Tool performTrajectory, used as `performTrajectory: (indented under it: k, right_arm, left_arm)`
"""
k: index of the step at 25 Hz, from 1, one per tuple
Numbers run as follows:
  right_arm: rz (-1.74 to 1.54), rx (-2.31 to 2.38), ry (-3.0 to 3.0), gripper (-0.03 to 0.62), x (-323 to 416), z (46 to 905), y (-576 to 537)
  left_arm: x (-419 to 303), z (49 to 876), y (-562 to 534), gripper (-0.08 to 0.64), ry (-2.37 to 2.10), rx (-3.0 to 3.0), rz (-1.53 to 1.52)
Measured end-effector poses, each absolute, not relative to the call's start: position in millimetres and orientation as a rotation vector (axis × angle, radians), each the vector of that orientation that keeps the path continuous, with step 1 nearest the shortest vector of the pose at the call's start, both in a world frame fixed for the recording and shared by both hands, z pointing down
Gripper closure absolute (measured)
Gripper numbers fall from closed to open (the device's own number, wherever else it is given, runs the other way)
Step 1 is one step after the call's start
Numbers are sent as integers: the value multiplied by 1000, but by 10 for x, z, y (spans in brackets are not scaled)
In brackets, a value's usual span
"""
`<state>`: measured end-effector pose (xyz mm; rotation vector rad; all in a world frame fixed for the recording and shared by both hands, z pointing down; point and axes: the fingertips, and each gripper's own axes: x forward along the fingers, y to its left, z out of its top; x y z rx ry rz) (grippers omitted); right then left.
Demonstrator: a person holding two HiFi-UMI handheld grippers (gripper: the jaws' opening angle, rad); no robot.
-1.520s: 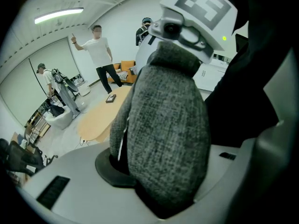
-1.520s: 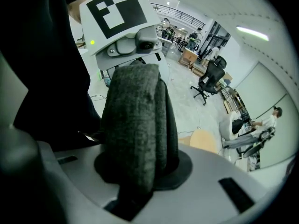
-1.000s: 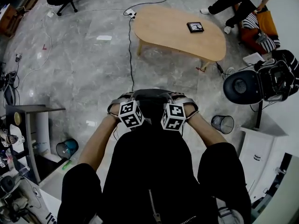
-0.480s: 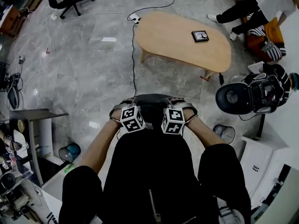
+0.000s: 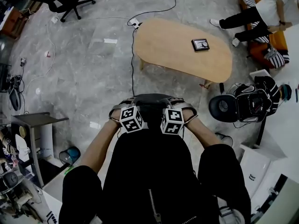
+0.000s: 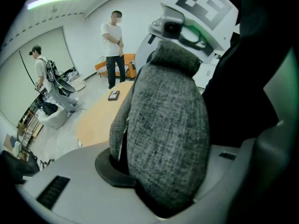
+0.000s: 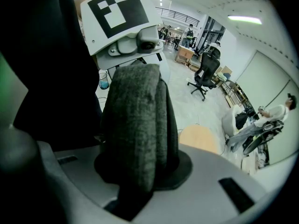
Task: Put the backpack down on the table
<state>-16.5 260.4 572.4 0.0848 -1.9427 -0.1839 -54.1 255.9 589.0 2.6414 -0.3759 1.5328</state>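
left hand-held gripper [image 5: 125,111]: clamped on grey strap [image 6: 163,134] | right hand-held gripper [image 5: 180,110]: same | backpack [image 5: 149,167]: lower part cut off | counter [image 5: 173,45]: well apart

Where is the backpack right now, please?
Head view, lower centre: the backpack hangs in front of the person, grey straps clamped in the left claw and right claw, short of the wooden table.
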Motion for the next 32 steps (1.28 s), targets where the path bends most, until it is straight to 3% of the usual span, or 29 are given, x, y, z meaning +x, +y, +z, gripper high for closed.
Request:
performTrajectory:
  k: [32]
  right_arm:
    - [-79, 210, -1915, 495, 596, 5722, 1325]
  left_arm:
    - [230, 5901, 1236, 391, -199, 2705, 1548]
